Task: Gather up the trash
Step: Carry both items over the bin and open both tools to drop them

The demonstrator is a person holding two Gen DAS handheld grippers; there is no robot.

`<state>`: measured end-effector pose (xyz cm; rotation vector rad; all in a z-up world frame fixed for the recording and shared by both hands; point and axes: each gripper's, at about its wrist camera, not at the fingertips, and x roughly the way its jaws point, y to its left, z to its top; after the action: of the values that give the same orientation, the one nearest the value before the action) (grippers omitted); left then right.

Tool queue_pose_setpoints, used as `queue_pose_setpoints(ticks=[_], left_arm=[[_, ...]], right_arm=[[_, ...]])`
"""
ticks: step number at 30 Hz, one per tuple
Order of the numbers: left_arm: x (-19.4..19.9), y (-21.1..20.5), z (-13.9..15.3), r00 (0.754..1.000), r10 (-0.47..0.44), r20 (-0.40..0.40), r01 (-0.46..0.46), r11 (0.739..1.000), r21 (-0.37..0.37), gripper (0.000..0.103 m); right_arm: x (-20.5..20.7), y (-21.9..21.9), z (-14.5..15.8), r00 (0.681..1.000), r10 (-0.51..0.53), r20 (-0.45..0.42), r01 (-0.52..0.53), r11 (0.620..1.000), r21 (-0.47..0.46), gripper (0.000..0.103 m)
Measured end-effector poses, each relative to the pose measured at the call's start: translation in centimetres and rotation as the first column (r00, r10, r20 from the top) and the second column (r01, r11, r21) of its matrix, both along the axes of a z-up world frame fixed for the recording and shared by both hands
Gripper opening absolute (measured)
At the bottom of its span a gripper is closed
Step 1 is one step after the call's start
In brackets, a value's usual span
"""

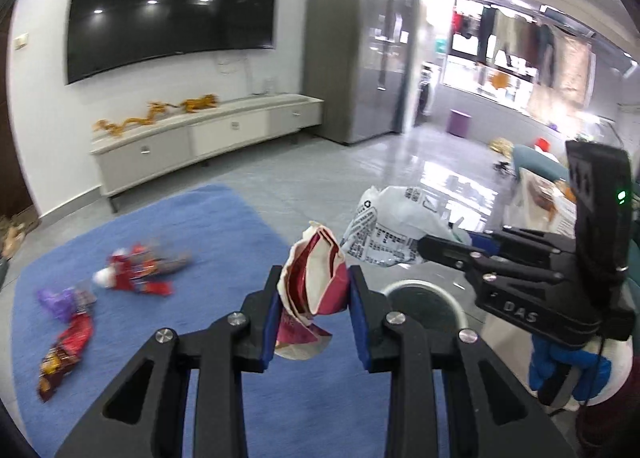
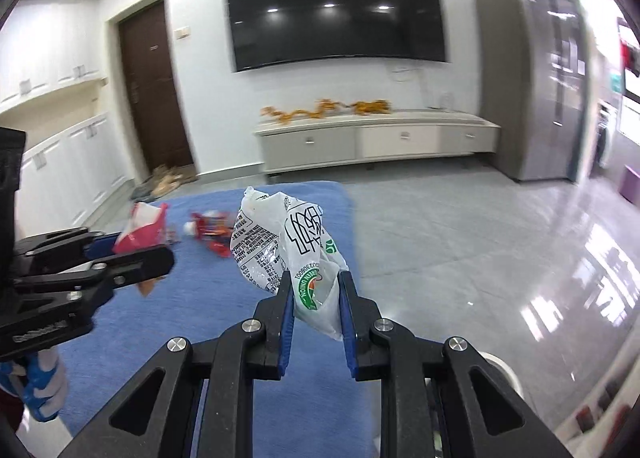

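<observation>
Covering much of the grey tile floor, a blue rug [image 1: 224,226] serves as the landmark for everything else. Beyond the rug's far edge a dark television [image 2: 336,10] hangs on the white wall above a long low cabinet [image 2: 376,140], with a tall grey cupboard [image 1: 352,54] at the cabinet's right end. Past the rug's right side, near the lens of the left wrist camera, the round rim of a bin [image 1: 424,298] shows, partly hidden.

Above the rug's right part, the right claw [image 2: 316,292] pinches a crumpled white printed plastic bag [image 2: 280,234] between its blue pads. Beside it, over the rug, the left claw [image 1: 314,300] is pressed onto a creased red and white wrapper [image 1: 316,278], held clear of the floor. A hand in a blue and white glove [image 1: 560,366] grips the right tool.

On the rug's left part lie loose wrappers, blurred: a red and white one [image 1: 136,270], and nearer, a purple one [image 1: 60,298] touching a red one [image 1: 66,350].
</observation>
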<state>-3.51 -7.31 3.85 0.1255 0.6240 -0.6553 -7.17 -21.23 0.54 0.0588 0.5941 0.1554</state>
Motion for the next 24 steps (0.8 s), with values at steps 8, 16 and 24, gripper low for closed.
queue_pose_setpoints(ticks=[8, 16, 24], left_arm=[[0.1, -10.4, -1.6, 0.986, -0.145, -0.087, 0.147, 0.989, 0.008, 0.029], [1.3, -19.7, -5.4, 0.959, -0.214, -0.187, 0.227, 0.973, 0.05, 0.029], [3.0, -26.2, -10.6, 0.935, -0.211, -0.284, 0.241, 0.968, 0.074, 0.03]], right_arm=[[-2.6, -9.3, -2.9, 0.973, -0.228, -0.046, 0.226, 0.974, -0.032, 0.019], [-4.1, -17.5, -7.8, 0.914, -0.376, -0.153, 0.379, 0.925, -0.009, 0.02], [-2.8, -21.7, -13.5, 0.875, -0.4, -0.273, 0.415, 0.91, -0.004, 0.022]])
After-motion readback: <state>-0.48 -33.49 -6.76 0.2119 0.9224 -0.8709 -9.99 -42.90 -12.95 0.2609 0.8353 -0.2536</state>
